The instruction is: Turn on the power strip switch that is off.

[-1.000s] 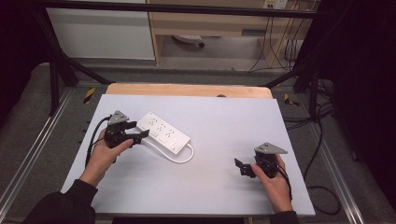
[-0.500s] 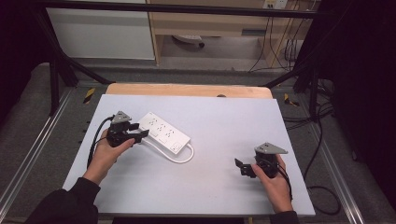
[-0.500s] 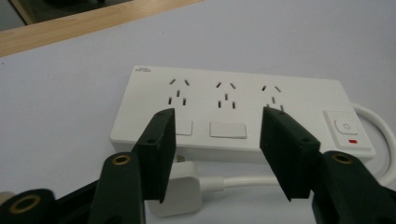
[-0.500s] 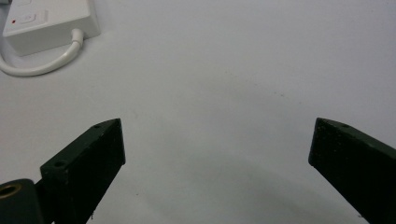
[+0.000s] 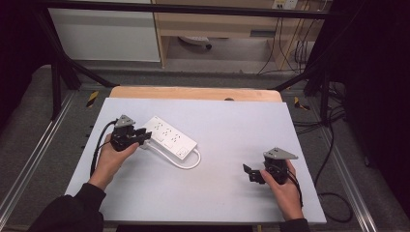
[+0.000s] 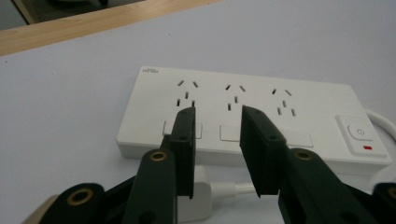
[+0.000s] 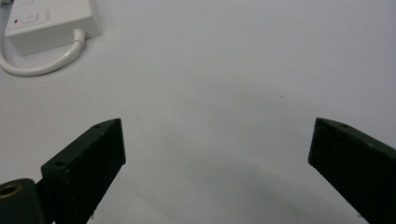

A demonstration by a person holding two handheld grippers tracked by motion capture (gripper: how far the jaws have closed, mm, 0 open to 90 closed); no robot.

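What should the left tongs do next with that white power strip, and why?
Probably ease down and close on the plug. In the left gripper view the left tongs are open just above it, with the power strip right behind. The plug lies loose on the table with its cord looping from the strip's end. The right tongs wait open, far away.

Left gripper (image 5: 140, 136) sits in the left hand (image 5: 112, 157), fingers (image 6: 186, 140) parted just a little with a narrow gap. Right gripper (image 5: 251, 173), in the right hand (image 5: 285, 186), has its fingers (image 7: 88, 161) spread wide, well apart from the left gripper.
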